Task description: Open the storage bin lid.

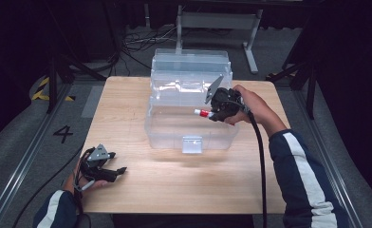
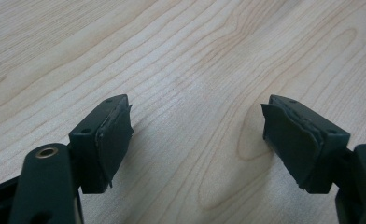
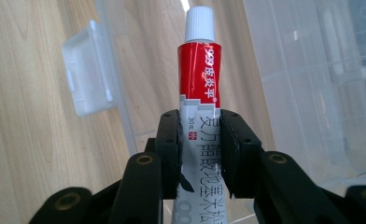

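Pale wood table, clear box [image 1: 190, 124] mid-far: right gripper [image 3: 200, 144] pinches a red-and-white tube [image 3: 200, 93] mid-body, likely light, soft, squashable, best held gently there; left gripper [image 2: 197, 135] rests wide, empty.

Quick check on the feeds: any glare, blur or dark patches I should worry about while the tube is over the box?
High view: table evenly lit, surroundings dark, clear box shows soft reflections, picture slightly soft. Right gripper view: tube sharp, print readable; box walls hazy with pale glare streaks. Left gripper view: wood grain crisp, fingers a little soft, faint shadows beneath them.
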The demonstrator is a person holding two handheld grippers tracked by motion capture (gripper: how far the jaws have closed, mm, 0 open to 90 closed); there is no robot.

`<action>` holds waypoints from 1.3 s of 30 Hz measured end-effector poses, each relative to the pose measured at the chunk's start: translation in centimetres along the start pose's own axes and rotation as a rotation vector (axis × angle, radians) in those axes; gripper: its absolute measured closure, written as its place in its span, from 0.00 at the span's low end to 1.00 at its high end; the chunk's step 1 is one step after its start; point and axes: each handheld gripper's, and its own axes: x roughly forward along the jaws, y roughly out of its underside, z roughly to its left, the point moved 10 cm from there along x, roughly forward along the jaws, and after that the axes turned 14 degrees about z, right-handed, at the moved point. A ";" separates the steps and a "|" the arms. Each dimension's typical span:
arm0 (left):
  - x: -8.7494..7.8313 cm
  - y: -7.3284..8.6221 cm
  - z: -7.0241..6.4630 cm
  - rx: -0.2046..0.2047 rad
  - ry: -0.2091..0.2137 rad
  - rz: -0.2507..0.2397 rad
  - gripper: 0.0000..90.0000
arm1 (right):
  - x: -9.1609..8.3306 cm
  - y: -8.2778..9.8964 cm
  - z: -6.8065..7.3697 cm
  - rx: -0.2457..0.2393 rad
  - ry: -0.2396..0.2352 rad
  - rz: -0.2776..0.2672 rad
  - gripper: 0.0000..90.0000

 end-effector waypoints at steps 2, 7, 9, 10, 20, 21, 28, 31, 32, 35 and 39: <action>0.0 0.0 0.0 0.000 0.000 0.000 0.26 | 0.5 0.0 -0.1 0.006 -0.007 0.012 0.79; 0.0 0.0 0.0 0.000 0.000 0.000 0.26 | 1.9 -0.1 -0.3 -0.001 -0.018 0.052 0.79; 0.0 0.0 0.0 0.000 0.000 0.000 0.26 | 2.4 -0.1 -0.4 -0.004 -0.021 0.063 0.79; 0.0 0.0 0.0 0.000 0.000 0.000 0.26 | 2.7 -0.1 -0.4 -0.002 -0.025 0.069 0.79; 0.0 0.0 0.0 0.001 0.000 0.000 0.26 | 5.2 0.2 -0.7 -0.002 -0.050 0.124 0.79; 0.0 0.0 0.0 0.001 0.000 0.000 0.26 | 5.5 0.3 -0.7 -0.007 -0.055 0.132 0.79; 0.0 0.0 0.0 0.000 0.000 0.000 0.26 | 6.8 0.9 -1.0 -0.005 -0.070 0.153 0.79; 0.0 0.0 0.0 0.000 0.000 0.000 0.26 | 7.5 1.2 -1.2 0.000 -0.080 0.168 0.79; 0.0 0.0 0.0 -0.001 0.001 0.000 0.26 | 7.5 1.2 -1.2 0.000 -0.080 0.168 0.79; 0.0 0.0 0.0 0.001 0.000 0.000 0.26 | 7.8 1.3 -1.3 0.005 -0.084 0.165 0.79; 0.0 0.0 0.0 0.000 0.000 0.000 0.26 | 8.2 1.4 -1.2 -0.006 -0.091 0.177 0.79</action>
